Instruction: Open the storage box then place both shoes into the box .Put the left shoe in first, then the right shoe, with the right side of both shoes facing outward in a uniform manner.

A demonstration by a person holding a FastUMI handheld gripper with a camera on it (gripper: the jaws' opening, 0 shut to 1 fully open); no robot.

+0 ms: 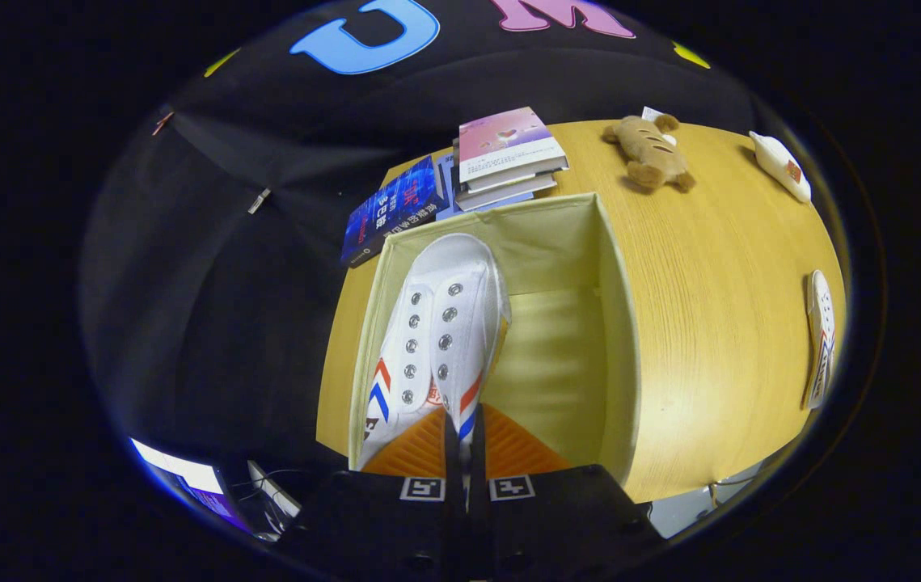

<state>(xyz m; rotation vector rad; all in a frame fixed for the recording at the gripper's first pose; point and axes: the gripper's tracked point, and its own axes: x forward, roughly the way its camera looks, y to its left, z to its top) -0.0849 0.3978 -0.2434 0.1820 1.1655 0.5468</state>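
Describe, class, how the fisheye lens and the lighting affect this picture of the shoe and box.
Gripper view: the table edge bows into a curve; the storage box walls splay outward; the shoe held in the gripper is sharp and evenly lit; the second shoe is squashed thin; the plush toy casts a soft shadow.

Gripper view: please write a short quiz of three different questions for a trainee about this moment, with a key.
1. True or false: the hand-held gripper is shut on the shoe over the open box.
2. Which lies on the table beyond the box, right of the books? A) a cup B) a plush toy C) a bottle
3. Fill in: the second shoe lies on the ____, right of the box.

Key: 1 true, both fingers pinch the shoe's side near the heel. 2 B, the plush toy. 3 table.
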